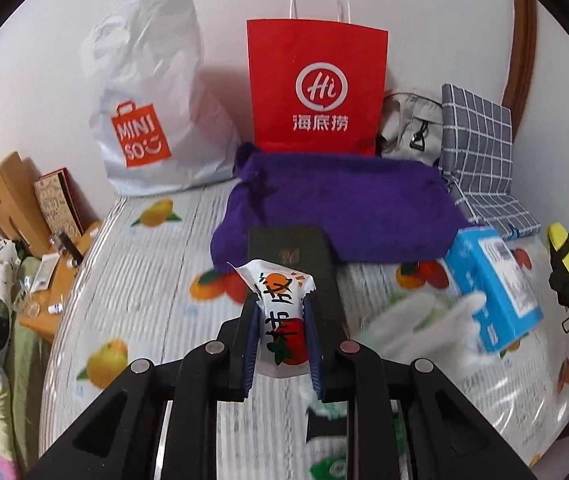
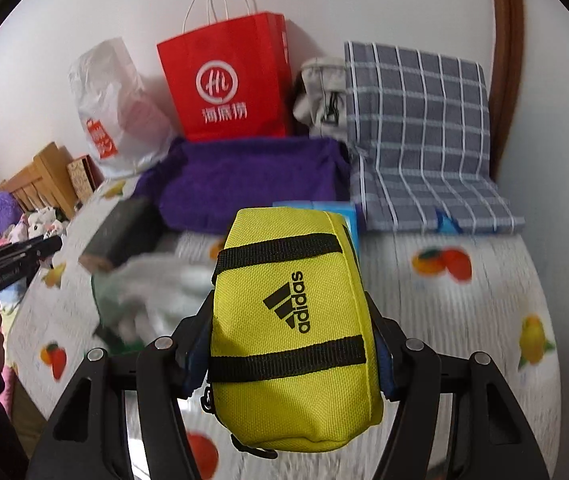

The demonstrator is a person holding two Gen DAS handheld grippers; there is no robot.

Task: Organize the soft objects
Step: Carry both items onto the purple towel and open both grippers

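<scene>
Both tongs are loaded: the left gripper (image 1: 280,316) is clamped on a white snack packet (image 1: 280,304), pinched narrow between blue pads (image 1: 251,344); the right gripper (image 2: 290,344) is clamped wide on a yellow pouch (image 2: 292,328), gripped across its middle between two black straps. Each item is held clear above the fruit-print bedspread (image 1: 132,280). Ahead, a purple towel (image 1: 340,204) is seen lying against a red paper bag (image 1: 318,88), with a white plastic bag (image 1: 152,108) to its left and a grey checked cushion (image 1: 480,152) to its right. A dark box (image 1: 292,256), a blue carton (image 1: 492,288) and pale crumpled cloth (image 2: 156,296) are scattered on the bed nearer by; the surroundings are blurred. The step is judged to be a carry toward a sorting place, which cannot be told from these views. Grip should be kept steady: the packet is held by its lower half and could slip or crush if squeezed harder. The pouch bulges past the jaws at both ends, so it should be kept from tilting. Both loads are best lowered fully onto a bare patch before release, clear of the carton and box.
</scene>
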